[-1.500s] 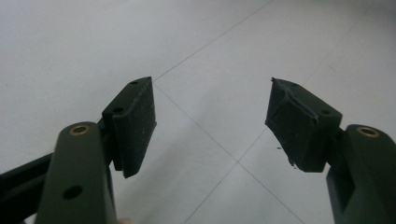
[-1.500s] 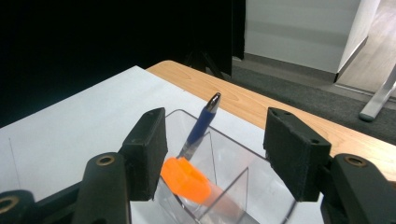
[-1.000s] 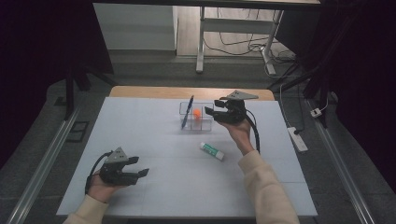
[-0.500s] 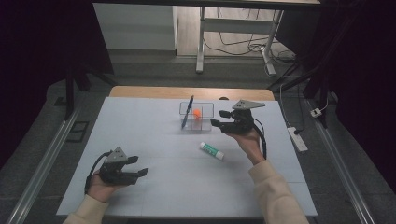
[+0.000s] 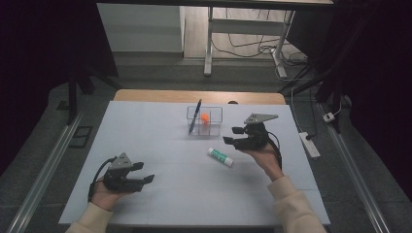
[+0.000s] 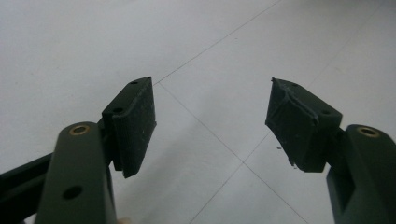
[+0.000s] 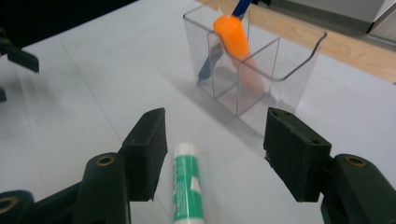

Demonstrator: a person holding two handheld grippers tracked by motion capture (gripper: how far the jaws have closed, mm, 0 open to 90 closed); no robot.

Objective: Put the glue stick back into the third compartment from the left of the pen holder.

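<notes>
The right gripper (image 5: 233, 135) has drawn back from the clear organizer (image 5: 204, 121) toward the glue stick (image 5: 220, 157).

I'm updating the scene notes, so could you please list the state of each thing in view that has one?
Left tool: open, empty, low over the table.
Right tool: open, empty, near the glue stick.
Glue stick: capped, lying flat on the table.
Clear organizer: upright, open-topped.
Blue pen: leaning in the organizer.
Orange marker: leaning in the organizer.
</notes>
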